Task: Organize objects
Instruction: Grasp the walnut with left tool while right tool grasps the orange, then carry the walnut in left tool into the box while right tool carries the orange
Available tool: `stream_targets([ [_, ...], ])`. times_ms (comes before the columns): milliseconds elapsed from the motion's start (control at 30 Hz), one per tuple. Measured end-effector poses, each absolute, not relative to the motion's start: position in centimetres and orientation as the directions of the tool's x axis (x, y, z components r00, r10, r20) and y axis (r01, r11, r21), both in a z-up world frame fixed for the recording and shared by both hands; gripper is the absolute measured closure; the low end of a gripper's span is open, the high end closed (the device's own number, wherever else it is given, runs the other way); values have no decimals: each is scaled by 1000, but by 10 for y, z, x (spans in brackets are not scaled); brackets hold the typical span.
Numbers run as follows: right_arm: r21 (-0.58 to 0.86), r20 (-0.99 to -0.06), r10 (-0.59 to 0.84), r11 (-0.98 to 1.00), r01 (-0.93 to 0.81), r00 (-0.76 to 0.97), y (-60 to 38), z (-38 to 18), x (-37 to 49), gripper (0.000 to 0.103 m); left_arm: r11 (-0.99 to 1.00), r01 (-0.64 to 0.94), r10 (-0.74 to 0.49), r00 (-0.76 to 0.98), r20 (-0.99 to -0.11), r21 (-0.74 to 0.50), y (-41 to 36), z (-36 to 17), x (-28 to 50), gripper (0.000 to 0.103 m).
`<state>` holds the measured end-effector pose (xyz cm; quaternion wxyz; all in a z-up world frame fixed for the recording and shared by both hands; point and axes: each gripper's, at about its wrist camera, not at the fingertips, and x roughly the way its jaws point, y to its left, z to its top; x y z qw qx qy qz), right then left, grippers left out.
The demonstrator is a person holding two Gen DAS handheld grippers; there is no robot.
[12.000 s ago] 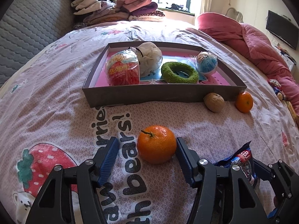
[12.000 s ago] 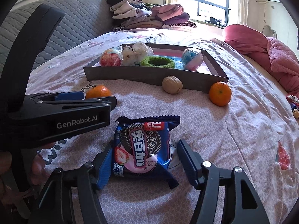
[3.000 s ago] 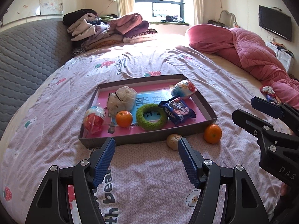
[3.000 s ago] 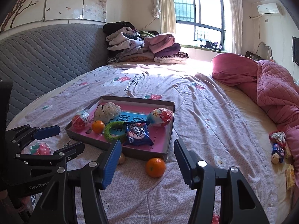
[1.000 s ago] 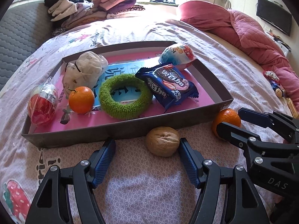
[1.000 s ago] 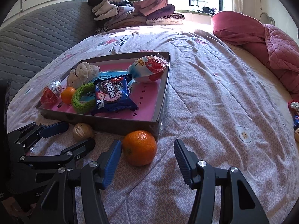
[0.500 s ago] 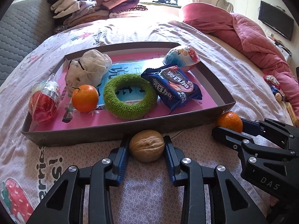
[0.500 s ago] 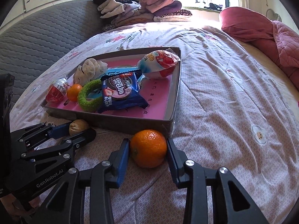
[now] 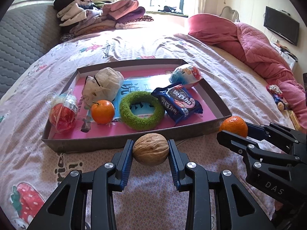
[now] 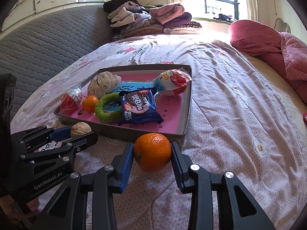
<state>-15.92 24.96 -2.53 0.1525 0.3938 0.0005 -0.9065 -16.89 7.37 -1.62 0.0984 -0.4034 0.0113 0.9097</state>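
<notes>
1. Left claw (image 9: 150, 149) clamps narrow on the wrinkled brown walnut (image 9: 150, 149), just before the tray (image 9: 119, 143).
2. Right claw (image 10: 152, 152) pinches the dimpled round orange (image 10: 152, 152) at the tray's corner on the bed (image 10: 239, 115).

Tray wall (image 9: 115, 143) directly ahead; probably open bedspread (image 10: 239, 115) rightward.

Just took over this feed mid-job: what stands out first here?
The left tongs grip a walnut and the right tongs grip an orange, both just before the tray's near wall. The tray already holds a green ring, a blue cookie packet and a second orange.
</notes>
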Motion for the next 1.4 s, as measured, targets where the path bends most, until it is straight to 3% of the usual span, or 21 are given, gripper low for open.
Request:
stream_targets([
  [1400, 16, -538, -269, -951, 309, -799, 228, 78, -158, 64, -994, -100, 106, -775, -623, -45, 18, 64, -167, 67],
])
